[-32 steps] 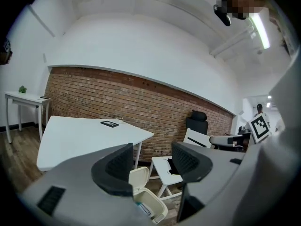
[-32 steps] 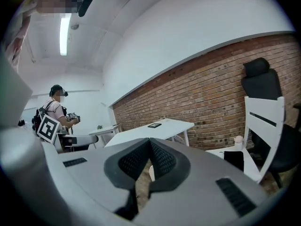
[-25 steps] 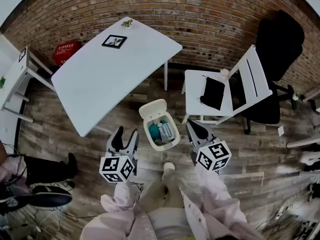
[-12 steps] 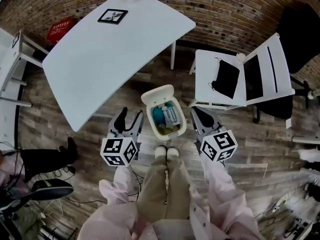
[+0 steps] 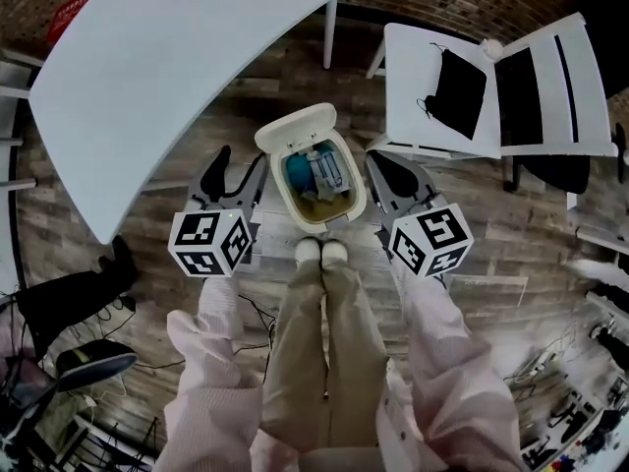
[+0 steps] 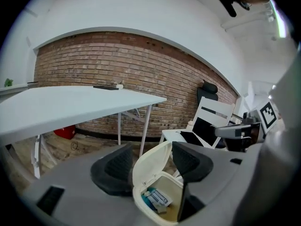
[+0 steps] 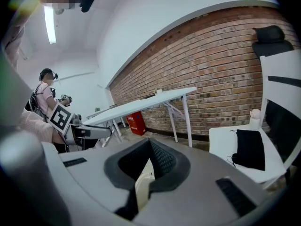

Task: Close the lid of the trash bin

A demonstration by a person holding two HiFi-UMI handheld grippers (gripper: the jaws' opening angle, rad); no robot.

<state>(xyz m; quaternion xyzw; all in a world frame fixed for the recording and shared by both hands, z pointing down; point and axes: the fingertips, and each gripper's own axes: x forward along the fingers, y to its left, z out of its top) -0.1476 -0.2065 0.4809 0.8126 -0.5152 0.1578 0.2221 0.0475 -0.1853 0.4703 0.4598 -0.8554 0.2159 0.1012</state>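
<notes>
Flanking the bin (image 5: 356,193), which stands on the floor (image 5: 511,254) just ahead of the person's shoes (image 5: 319,252) with its lid (image 5: 295,131) tipped up at the far rim, the left tool (image 5: 239,165) has its jaws apart and empty and the right tool (image 5: 378,165) has its jaws together, neither touching the bin. This reads as the approach, with no closing done yet. Next, one tool likely has to get behind the lid's top edge and press it forward and down onto the rim without tipping the bin.
</notes>
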